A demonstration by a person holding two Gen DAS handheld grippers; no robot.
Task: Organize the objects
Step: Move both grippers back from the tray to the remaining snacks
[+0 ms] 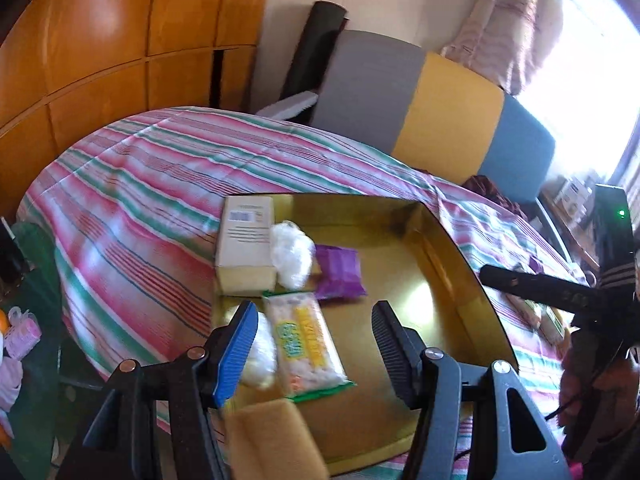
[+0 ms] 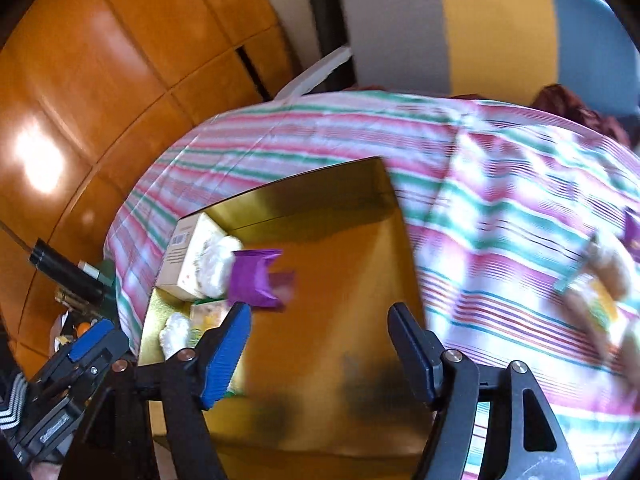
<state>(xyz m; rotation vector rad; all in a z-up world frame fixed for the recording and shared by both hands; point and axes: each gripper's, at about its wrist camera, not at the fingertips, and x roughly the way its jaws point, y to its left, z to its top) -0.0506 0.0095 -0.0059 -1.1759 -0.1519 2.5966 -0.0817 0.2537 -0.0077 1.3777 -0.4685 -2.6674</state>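
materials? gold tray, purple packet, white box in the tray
Gold tray: likely cardboard with shiny metallic foil; mirror-like glare, creased folded walls. Purple packet: looks like thin plastic film wrapper, crinkled with a slight sheen. White box: probably matte paperboard, with sharp edges and a printed label. Blur leaves all three uncertain.

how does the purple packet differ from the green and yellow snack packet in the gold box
The purple packet is plain, opaque and shorter; the green and yellow snack packet is longer, printed and see-through. The purple one lies farther from the left gripper. Both lie flat in the gold box.
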